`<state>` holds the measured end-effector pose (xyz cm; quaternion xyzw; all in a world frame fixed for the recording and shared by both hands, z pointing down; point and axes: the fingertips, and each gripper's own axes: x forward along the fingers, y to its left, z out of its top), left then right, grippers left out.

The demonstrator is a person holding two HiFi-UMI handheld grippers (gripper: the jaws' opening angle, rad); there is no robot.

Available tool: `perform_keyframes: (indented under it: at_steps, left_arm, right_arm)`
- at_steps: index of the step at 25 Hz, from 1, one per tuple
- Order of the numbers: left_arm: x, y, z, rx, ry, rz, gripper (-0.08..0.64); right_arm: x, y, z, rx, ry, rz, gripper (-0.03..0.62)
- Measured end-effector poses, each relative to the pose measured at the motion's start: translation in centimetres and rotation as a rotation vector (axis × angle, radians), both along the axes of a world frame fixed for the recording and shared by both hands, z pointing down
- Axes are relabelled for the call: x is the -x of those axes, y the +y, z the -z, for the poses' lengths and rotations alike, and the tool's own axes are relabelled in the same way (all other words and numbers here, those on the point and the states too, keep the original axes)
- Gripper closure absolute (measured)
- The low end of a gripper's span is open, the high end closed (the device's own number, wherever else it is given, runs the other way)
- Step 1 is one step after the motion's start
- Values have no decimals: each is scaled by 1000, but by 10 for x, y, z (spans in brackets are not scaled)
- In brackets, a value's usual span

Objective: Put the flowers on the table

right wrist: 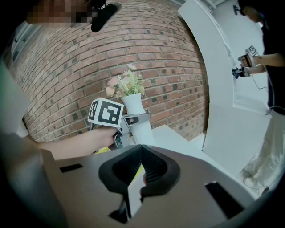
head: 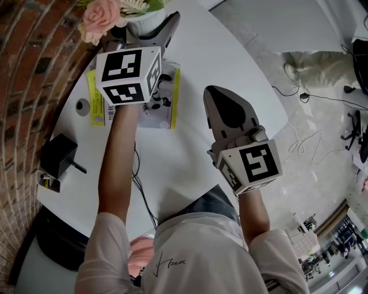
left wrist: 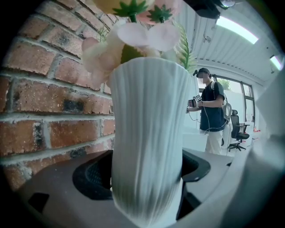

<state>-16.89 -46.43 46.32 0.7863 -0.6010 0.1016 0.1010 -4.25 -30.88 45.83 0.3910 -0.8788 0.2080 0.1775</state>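
Note:
A white ribbed vase [head: 145, 20] with pink flowers [head: 100, 16] is at the far end of the white table [head: 201, 57], by the brick wall. My left gripper [head: 150, 27] is shut on the vase. In the left gripper view the vase [left wrist: 147, 142] fills the space between the jaws, with the flowers [left wrist: 142, 31] above. Whether its base rests on the table is hidden. My right gripper [head: 214, 96] hovers over the table's middle, shut and empty. In the right gripper view the jaws of that gripper [right wrist: 142, 149] meet, and the vase [right wrist: 135, 116] and flowers [right wrist: 127, 84] show beyond.
A yellow-edged leaflet [head: 171, 109] lies under my left gripper. A black box [head: 57, 154] and a small white round device [head: 83, 106] sit at the table's left. A black cable [head: 141, 189] runs to the near edge. A person [left wrist: 209, 116] stands in the background.

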Motion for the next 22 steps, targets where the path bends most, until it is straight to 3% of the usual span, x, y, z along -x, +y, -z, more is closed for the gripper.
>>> perform_keyframes:
  at_steps: [22]
  left_arm:
    - [5, 23, 10, -32, 5, -5, 137]
  right_arm:
    - [12, 13, 15, -19, -19, 4, 568]
